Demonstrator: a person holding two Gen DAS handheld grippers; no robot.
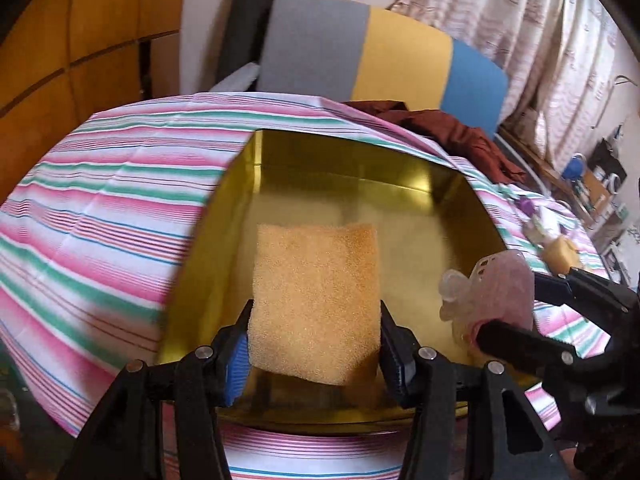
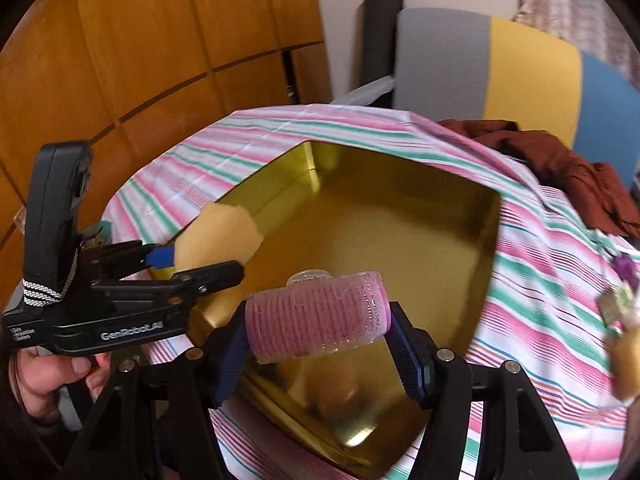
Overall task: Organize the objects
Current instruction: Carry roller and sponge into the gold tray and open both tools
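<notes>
While both grippers hang over the shiny gold square metal tin (image 1: pixel 400 184), each has something clamped and, by my guess, ready to drop in. The left gripper (image 1: pixel 314 344) squeezes a soft orange-yellow rectangular sponge (image 1: pixel 316 300) between its blue pads, the sponge hanging above the tin's bare floor. The right gripper (image 2: pixel 318 340) holds a pink cylindrical hair roller (image 2: pixel 316 314) crosswise by its two ends, also above the tin. Gripping the roller end to end likely keeps it from rolling out. From the right wrist view, a person's hand (image 2: pixel 52 376) can be seen at the left gripper's handle.

That tin appears empty, so the sorting looks early. It sits on a table under a pink, green and white striped cloth (image 1: pixel 100 200). Off to the right on the cloth lie a few small things, blurred, one purple (image 2: pixel 626 268), probably waiting their turn. A dark red crumpled garment (image 1: pixel 452 132) lies at the far edge, before a grey, yellow and blue chair back (image 1: pixel 380 52). Wooden cabinet panels (image 2: pixel 160 40) stand on the left, patterned curtains (image 1: pixel 520 20) on the right.
</notes>
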